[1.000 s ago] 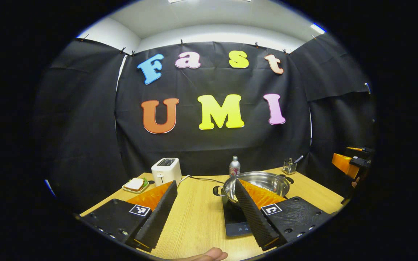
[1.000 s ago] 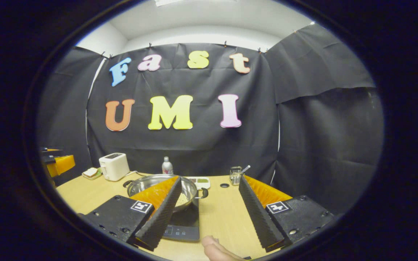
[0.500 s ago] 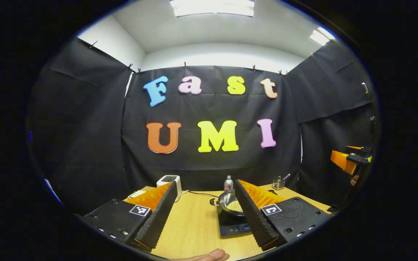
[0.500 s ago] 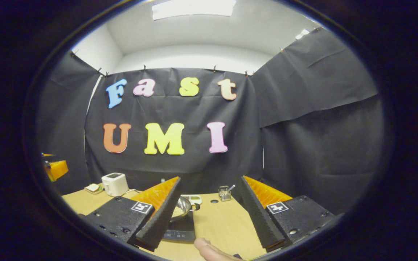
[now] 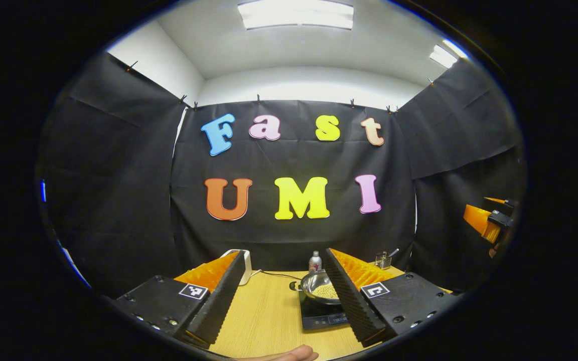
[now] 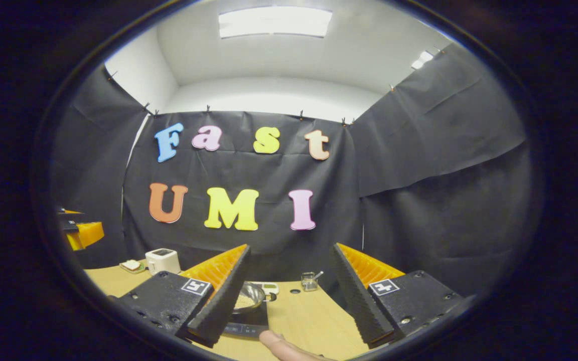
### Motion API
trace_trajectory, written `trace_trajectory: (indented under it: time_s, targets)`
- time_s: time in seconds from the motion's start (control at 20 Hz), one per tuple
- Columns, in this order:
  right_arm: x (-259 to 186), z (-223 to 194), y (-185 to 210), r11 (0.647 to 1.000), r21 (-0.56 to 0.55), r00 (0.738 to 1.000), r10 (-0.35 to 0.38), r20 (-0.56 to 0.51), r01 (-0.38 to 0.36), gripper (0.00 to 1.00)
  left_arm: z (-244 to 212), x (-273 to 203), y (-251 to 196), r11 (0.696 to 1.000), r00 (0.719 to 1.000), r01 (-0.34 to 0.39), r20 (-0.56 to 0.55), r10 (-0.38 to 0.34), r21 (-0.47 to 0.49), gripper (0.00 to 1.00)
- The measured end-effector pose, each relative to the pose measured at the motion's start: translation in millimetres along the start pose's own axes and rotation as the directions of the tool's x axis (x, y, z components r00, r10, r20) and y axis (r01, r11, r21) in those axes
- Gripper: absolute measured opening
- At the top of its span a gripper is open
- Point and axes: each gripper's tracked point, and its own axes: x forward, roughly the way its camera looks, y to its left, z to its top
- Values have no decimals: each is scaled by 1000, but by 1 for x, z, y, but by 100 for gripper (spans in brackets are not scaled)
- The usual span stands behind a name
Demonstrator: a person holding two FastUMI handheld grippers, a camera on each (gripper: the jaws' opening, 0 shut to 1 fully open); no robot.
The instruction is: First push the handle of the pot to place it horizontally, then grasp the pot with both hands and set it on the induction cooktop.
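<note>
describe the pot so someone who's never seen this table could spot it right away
Start at the wooden table before the black cloth wall. Near its middle lies a flat dark induction cooktop, and the pot sits on it. It is the one shiny metal bowl-shaped vessel, with pale grains inside and a small dark side handle.

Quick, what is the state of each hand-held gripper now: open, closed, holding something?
Left hand-held gripper: open, holding nothing.
Right hand-held gripper: open, holding nothing.

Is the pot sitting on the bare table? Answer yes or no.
No, in the left gripper view the pot sits on the induction cooktop, not on the wooden table.
</note>
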Motion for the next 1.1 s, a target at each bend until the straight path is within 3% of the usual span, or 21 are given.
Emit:
trace_trajectory:
  time_s: [0.35,1.1]
  targets:
    - [-8,-3,10,999,7,998,52,-24,-52,99,-7,2,-10,1000,1000,17,-7,-17,7,95]
    - [-3,-21,5,997,26,997,68,-41,-67,99,-19,5,-20,999,999,38,-14,-37,23,95]
